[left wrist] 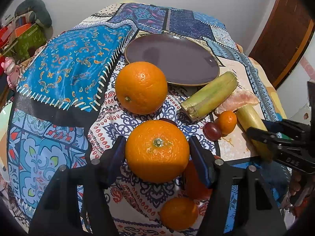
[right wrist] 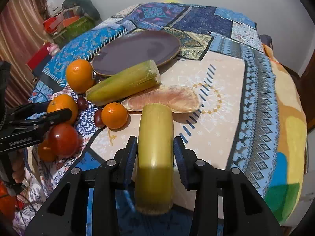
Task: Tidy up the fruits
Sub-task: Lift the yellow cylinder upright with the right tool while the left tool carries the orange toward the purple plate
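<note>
Left wrist view: the purple plate (left wrist: 173, 59) waits empty at the desk's (left wrist: 65, 63) far side, likely the fruits' destination. The left hand-held gripper (left wrist: 157, 153) pinches an orange (left wrist: 157, 151); the right hand-held gripper (right wrist: 155, 153) clamps a yellow-green stalk piece (right wrist: 155, 153), both seemingly ready for lifting.
</note>
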Demonstrator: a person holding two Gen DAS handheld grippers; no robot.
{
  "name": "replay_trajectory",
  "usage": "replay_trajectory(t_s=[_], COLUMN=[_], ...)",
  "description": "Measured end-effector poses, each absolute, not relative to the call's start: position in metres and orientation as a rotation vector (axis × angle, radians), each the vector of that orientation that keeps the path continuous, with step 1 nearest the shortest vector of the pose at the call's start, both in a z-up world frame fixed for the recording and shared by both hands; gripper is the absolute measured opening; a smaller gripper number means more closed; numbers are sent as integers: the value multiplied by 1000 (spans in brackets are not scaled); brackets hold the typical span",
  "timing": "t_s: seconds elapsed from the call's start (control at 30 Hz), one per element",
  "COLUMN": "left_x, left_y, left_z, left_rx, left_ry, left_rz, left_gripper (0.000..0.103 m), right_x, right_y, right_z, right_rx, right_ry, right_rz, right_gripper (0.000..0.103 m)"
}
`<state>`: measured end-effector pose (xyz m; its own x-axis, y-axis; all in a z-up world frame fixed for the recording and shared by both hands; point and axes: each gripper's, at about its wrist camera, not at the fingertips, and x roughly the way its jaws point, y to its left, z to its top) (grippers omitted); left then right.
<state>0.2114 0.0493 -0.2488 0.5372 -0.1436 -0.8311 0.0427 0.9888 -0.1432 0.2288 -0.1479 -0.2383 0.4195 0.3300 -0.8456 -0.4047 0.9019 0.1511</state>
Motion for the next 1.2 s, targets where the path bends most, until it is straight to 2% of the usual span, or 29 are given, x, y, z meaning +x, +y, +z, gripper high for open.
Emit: replay_trajectory(t_s=[0.33, 0.67, 1.2], left_x=[204, 187, 205], left_y=[56, 55, 48], left_z=[-237, -190, -133], left_rx=[-149, -141, -127], left_ry=[978, 863, 718], left_rz=[-91, -80, -78], left_gripper=[64, 64, 64], right_x=[221, 212, 232], right_y=[-155, -165, -165], right_z=[-233, -193, -130], right_rx=[-37, -17, -37], right_ry=[1000, 882, 681], right_rz=[455, 420, 404], right_gripper=[35, 34, 34])
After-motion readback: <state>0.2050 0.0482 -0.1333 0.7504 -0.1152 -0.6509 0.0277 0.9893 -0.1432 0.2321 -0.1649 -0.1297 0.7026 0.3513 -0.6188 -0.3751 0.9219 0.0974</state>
